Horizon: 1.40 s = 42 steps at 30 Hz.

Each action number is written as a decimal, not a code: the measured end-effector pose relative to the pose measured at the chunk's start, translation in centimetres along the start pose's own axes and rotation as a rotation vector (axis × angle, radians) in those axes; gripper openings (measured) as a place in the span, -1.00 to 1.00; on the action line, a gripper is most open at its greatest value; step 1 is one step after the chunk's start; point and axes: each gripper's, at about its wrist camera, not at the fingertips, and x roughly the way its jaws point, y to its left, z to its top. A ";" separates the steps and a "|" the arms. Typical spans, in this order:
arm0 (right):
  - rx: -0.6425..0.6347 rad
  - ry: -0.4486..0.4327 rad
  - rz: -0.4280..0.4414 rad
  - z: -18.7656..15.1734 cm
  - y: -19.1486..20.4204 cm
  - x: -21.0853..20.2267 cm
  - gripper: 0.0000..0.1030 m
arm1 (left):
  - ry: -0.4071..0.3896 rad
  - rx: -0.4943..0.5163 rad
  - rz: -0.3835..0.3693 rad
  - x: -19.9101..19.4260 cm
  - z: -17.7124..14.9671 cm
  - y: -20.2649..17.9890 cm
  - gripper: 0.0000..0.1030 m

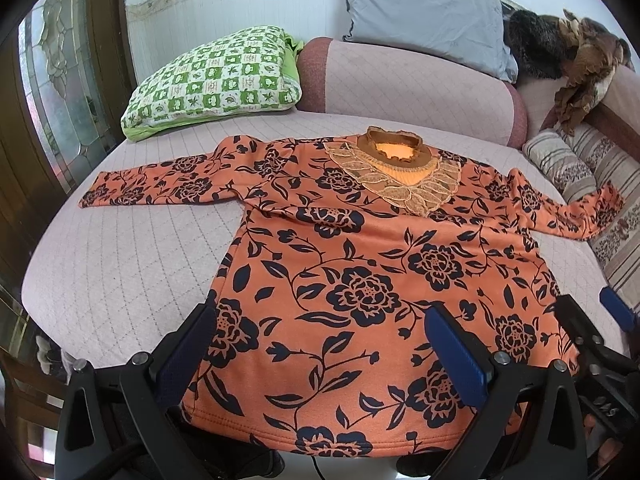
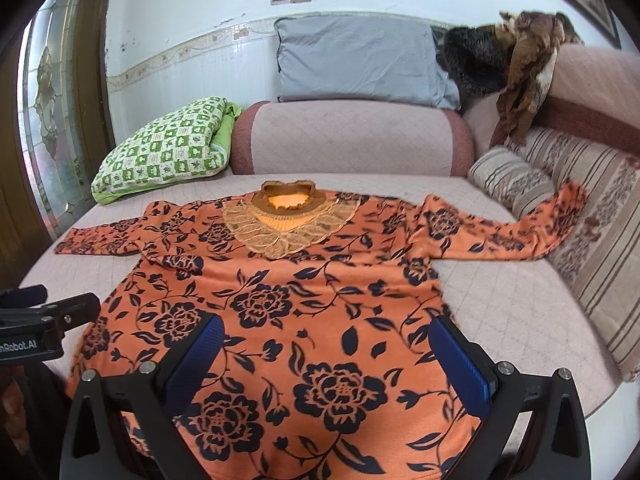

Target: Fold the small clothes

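Both grippers, left gripper (image 1: pixel 320 344) and right gripper (image 2: pixel 326 354), are held with jaws apart above the near hem of the orange floral top (image 1: pixel 360 264), spread flat on the pink couch (image 1: pixel 120 248).

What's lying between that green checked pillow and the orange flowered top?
Nothing but bare pink quilted cover. In the left wrist view, the green checked pillow sits apart from the orange top, whose sleeve stretches out below it.
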 end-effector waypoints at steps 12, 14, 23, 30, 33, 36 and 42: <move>0.464 -0.013 -0.042 6.8 -22.6 3.9 0.95 | 0.074 0.007 -0.036 7.3 1.2 2.6 1.00; 0.423 -0.020 -0.252 9.0 -27.3 5.3 0.77 | 0.071 0.002 -0.041 8.4 1.8 3.0 1.00; 0.368 0.098 -0.608 15.1 -39.6 15.1 0.42 | 0.068 -0.078 -0.057 12.0 3.2 5.8 1.00; 0.338 0.187 -0.605 16.8 -41.3 19.0 -0.88 | 0.051 -0.123 -0.037 12.9 3.1 8.5 1.00; 0.245 0.107 -0.475 20.1 -35.5 17.6 -0.88 | 0.050 -0.204 -0.077 13.1 3.1 9.8 1.00; 0.169 0.016 -0.281 23.7 -26.4 14.9 -0.88 | 0.035 -0.274 -0.127 12.4 3.0 11.0 1.00; 0.099 -0.082 0.135 26.7 -6.7 12.9 -0.88 | -0.013 -0.376 -0.158 10.8 2.8 13.9 1.00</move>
